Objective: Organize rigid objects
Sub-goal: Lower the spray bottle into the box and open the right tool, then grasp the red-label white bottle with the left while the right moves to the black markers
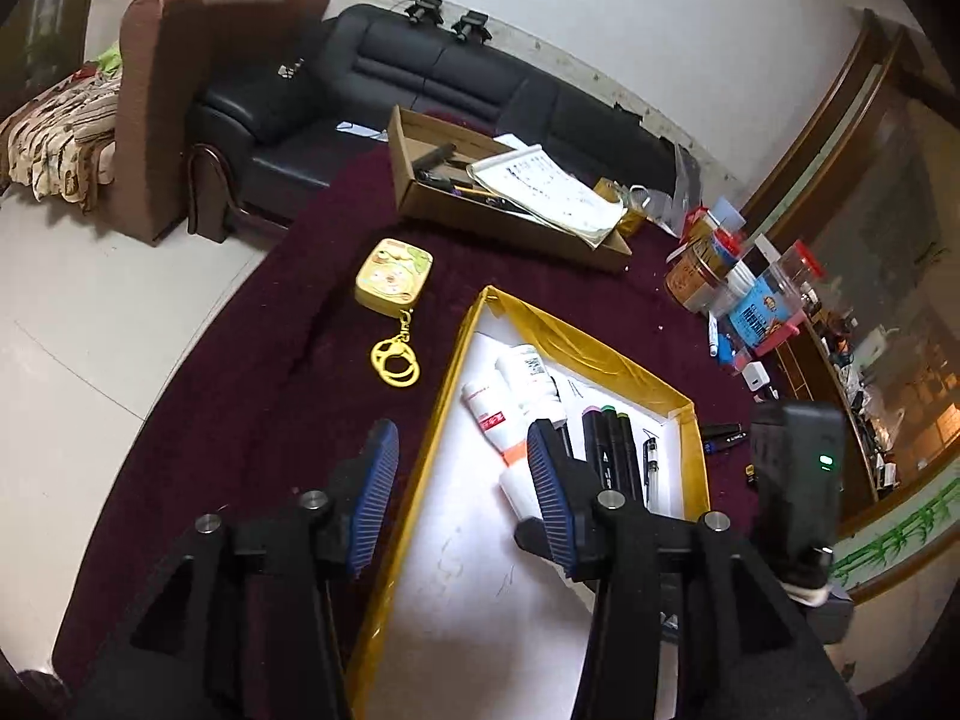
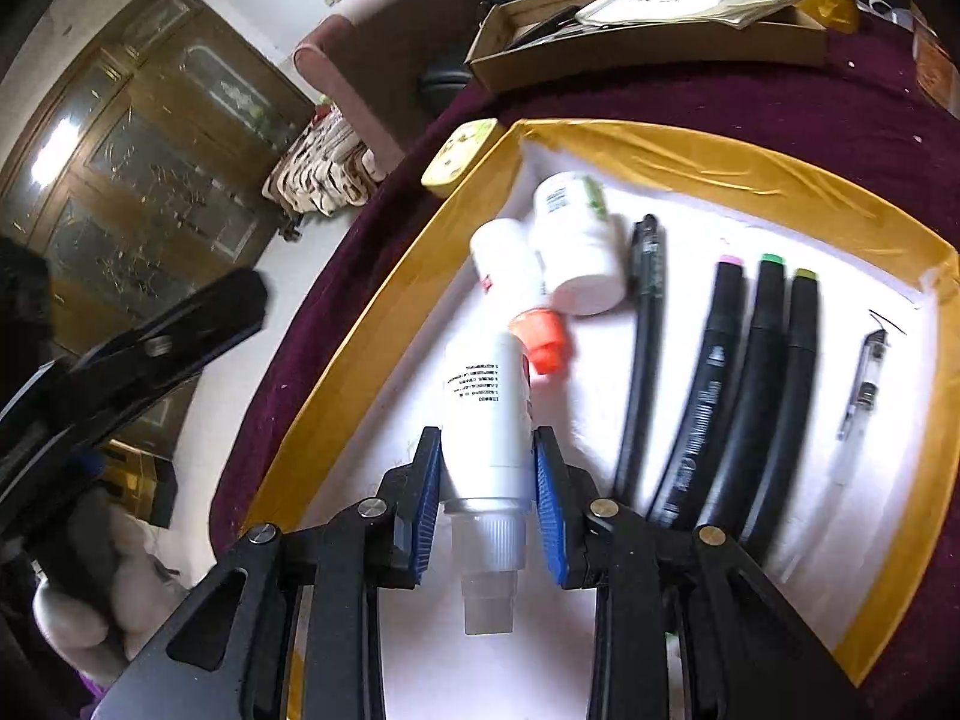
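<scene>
While angled down over the yellow-rimmed tray (image 2: 690, 162), the right gripper (image 2: 487, 510) clamps a smooth white bottle (image 2: 486, 414); the left gripper (image 1: 462, 480) gapes empty.

The right tongs (image 2: 487, 501) point steeply down over the yellow-walled tray (image 2: 384, 312), their blue pads (image 2: 427, 504) pressed on either side of a white bottle (image 2: 487, 420) whose clear cap faces the camera. The left tongs (image 1: 459, 480) also tilt downward and straddle the tray's near-left wall, one pad (image 1: 375, 486) outside it and the other inside, jaws parted with nothing gripped; from the right wrist view a hand (image 2: 114, 588) holds them just left of the tray
</scene>
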`<state>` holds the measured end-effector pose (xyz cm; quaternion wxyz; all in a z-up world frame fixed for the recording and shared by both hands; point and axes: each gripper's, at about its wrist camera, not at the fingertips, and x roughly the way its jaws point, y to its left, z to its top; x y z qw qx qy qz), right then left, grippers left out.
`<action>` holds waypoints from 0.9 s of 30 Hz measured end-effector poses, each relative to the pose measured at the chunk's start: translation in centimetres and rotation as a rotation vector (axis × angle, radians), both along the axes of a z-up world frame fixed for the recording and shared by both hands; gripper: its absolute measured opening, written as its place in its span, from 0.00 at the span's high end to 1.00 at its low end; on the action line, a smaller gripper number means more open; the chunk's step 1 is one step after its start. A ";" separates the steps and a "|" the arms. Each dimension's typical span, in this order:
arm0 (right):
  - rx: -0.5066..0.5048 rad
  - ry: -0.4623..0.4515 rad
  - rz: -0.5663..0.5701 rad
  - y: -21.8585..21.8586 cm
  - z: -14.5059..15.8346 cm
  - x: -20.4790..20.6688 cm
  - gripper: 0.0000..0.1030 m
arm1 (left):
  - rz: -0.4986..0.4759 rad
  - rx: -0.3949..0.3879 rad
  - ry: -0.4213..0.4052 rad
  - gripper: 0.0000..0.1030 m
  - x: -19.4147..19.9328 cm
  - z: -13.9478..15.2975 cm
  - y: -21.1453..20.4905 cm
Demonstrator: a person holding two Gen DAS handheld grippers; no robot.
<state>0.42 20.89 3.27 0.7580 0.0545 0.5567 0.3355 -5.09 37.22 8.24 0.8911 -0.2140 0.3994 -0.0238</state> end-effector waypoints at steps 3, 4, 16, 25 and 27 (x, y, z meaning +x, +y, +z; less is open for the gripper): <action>-0.002 -0.001 -0.014 0.3 0.0 0.0 0.73 | 0.008 -0.009 -0.015 0.55 -0.8 0.3 0.1; 0.004 0.001 -0.020 0.3 0.1 0.0 0.71 | 0.014 -0.009 -0.022 0.54 -1.2 0.4 0.0; -0.018 -0.273 -0.138 -11.8 5.4 -5.4 0.56 | -0.058 -0.074 -0.138 0.42 -4.7 3.2 -7.5; -0.237 -0.273 -0.614 -35.2 5.4 -0.9 0.18 | -0.237 -0.090 -0.072 0.42 -4.0 2.2 -18.3; -0.268 -0.257 -0.675 -38.8 4.9 1.3 0.18 | -0.255 -0.072 -0.051 0.42 -4.0 1.9 -20.0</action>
